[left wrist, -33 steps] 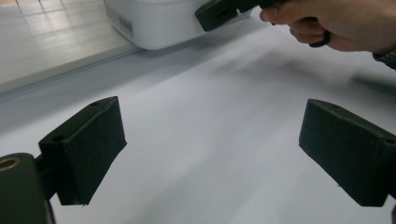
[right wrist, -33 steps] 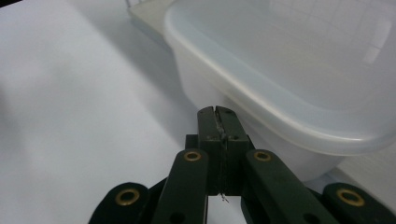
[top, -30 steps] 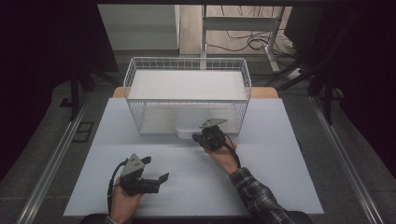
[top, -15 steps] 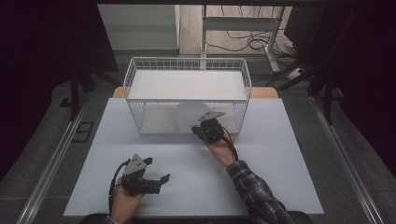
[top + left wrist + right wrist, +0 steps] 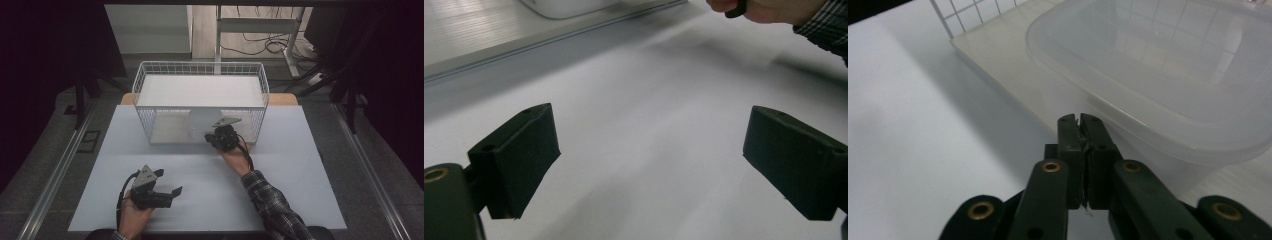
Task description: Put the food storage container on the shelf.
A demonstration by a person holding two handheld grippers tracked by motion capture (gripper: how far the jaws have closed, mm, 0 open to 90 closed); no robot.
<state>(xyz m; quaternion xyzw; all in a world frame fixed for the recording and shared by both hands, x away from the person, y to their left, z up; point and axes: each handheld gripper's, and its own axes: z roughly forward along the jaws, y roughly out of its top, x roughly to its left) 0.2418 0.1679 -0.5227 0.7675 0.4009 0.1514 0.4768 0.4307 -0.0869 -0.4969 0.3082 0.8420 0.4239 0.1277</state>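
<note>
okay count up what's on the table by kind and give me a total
Wire basket: 1
Clear plastic container: 1
Handheld grippers: 2, the left gripper and the right gripper
Total: 4

The bench [image 5: 300, 165] is white. On it stands a white wire basket [image 5: 150, 95]; a translucent tub [image 5: 1168, 75] beside it. Both claws are black. A sleeve [image 5: 272, 205] is dark plaid.
</note>
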